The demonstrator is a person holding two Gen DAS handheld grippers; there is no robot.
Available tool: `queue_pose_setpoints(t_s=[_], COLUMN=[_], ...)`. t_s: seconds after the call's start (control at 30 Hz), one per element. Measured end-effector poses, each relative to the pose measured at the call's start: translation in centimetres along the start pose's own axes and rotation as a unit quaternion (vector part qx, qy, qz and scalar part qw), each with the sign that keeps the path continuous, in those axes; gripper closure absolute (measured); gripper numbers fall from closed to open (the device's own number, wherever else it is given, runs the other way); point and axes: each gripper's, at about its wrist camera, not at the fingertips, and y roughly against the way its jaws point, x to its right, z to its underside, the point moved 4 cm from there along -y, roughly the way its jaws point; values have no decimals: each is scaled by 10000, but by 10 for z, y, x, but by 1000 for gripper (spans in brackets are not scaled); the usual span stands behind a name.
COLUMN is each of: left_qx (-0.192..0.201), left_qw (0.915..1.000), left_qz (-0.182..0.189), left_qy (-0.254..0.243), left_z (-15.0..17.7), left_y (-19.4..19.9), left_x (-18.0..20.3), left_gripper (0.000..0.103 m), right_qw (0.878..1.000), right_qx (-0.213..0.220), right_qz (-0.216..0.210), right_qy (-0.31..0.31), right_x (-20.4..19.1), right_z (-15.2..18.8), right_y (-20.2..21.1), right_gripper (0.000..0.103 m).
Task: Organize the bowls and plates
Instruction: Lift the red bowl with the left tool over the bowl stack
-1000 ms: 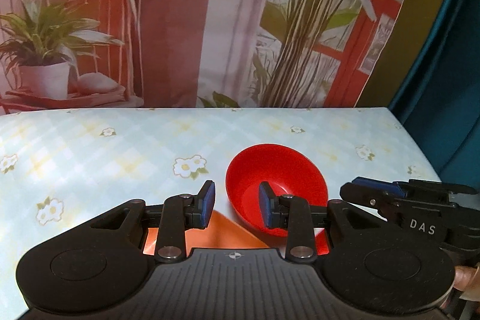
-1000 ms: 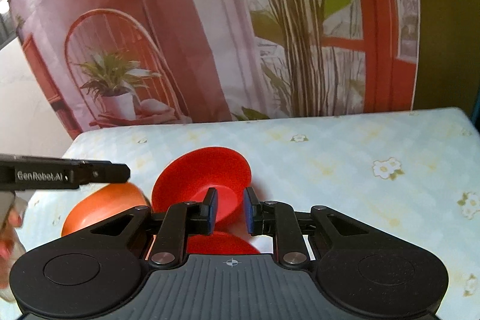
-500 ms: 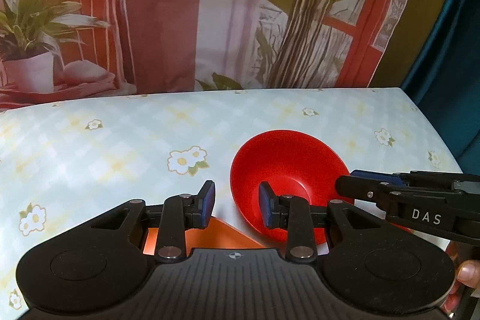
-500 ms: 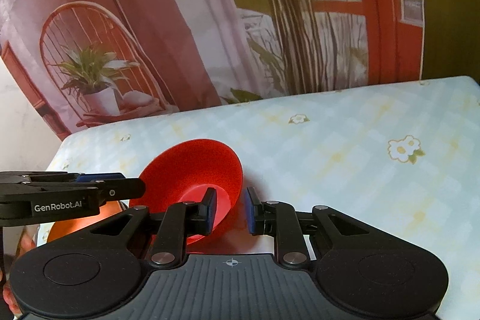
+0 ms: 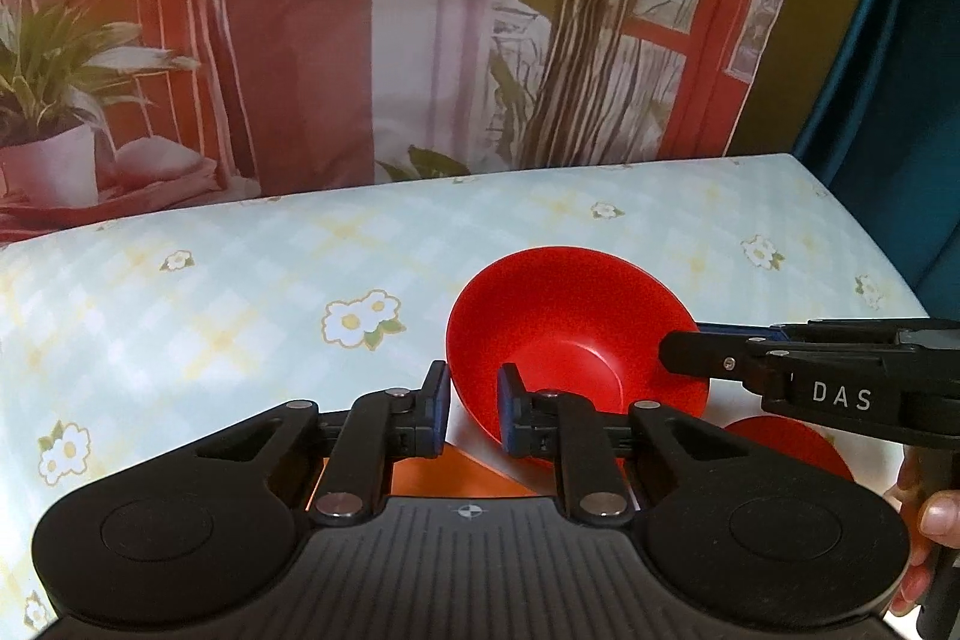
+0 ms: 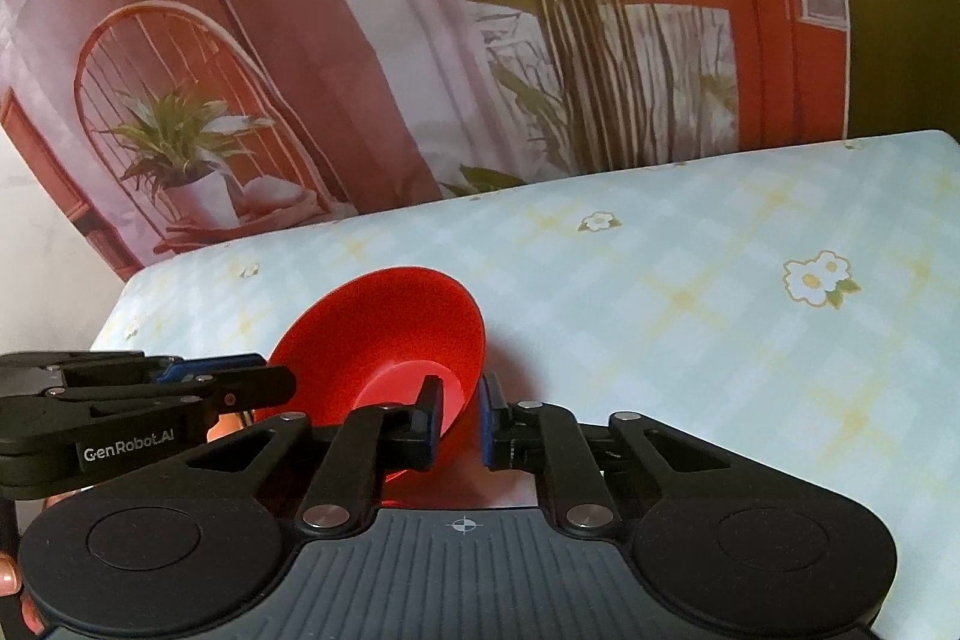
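While its body hid most of an orange plate [image 5: 420, 478], the left gripper [image 5: 474, 409] held its jaws apart around the red bowl's [image 5: 570, 340] rim; the right gripper [image 6: 459, 421] clamped the tilted bowl above the bench [image 6: 720, 340], whose far half lay open.

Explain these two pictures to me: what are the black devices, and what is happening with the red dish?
A person holds a two-finger gripper in each hand; each carries a camera looking along its fingers. One picture is from the left gripper, the other from the right gripper. The right gripper pinches the rim of a tilted red bowl. The left gripper's fingers straddle another part of the rim; whether they clamp it is unclear. On the table lie an orange dish and a second red dish.
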Motion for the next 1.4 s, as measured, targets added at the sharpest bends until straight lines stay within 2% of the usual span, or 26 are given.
queue_pose_setpoints(t_s=[0.6, 1.4], left_qx=[388, 411], left_qw=[9992, 9986], left_qz=[33, 303], left_qy=[-89, -121], left_z=[-5, 35], left_y=[53, 97], left_x=[14, 43], left_gripper=[85, 85], right_qw=[9988, 9982], right_qx=[475, 597], right_qz=[-118, 61], right_qy=[78, 87], right_x=[-14, -16], right_z=[-11, 22], right_y=[50, 108], right_gripper=[92, 92])
